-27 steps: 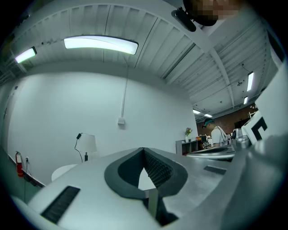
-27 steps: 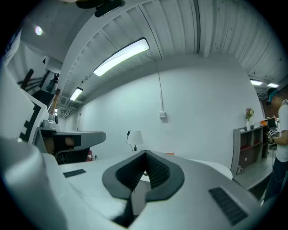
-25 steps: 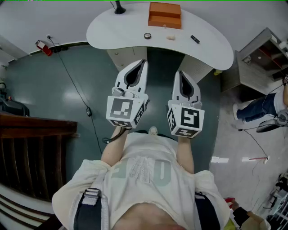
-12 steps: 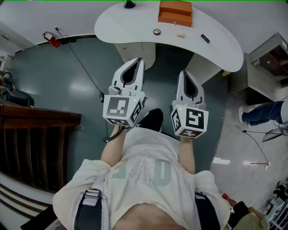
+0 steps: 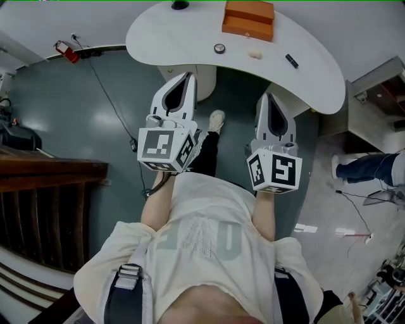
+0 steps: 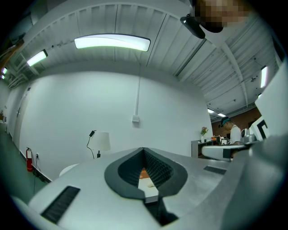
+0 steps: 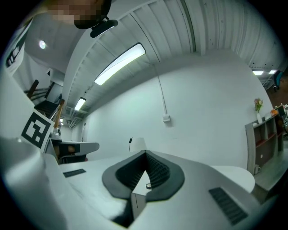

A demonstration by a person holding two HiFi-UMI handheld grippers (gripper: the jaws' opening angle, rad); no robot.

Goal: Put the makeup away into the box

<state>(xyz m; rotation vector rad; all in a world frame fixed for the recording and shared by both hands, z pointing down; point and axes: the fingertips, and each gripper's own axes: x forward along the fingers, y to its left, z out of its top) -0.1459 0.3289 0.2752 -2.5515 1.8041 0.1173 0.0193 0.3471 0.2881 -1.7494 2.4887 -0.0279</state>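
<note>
A person stood short of the white curved table (image 5: 166,39) at the top of the frame. The left gripper (image 5: 186,77) and right gripper (image 5: 269,96) were both held level, their jaws closed on nothing. The makeup lay loose on the tabletop, well apart from both tools. A small round compact (image 5: 219,48) sat at upper centre, a pale piece (image 5: 255,55) just to its right and a black stick (image 5: 291,61) further right, near the table's front edge. The orange box (image 5: 248,19) sat behind them at the top edge of the frame. The likely hazards lay ahead. Jaws brought in closed would shove a piece rather than grip it, and the black stick, so near the edge, could be knocked to the floor.
</note>
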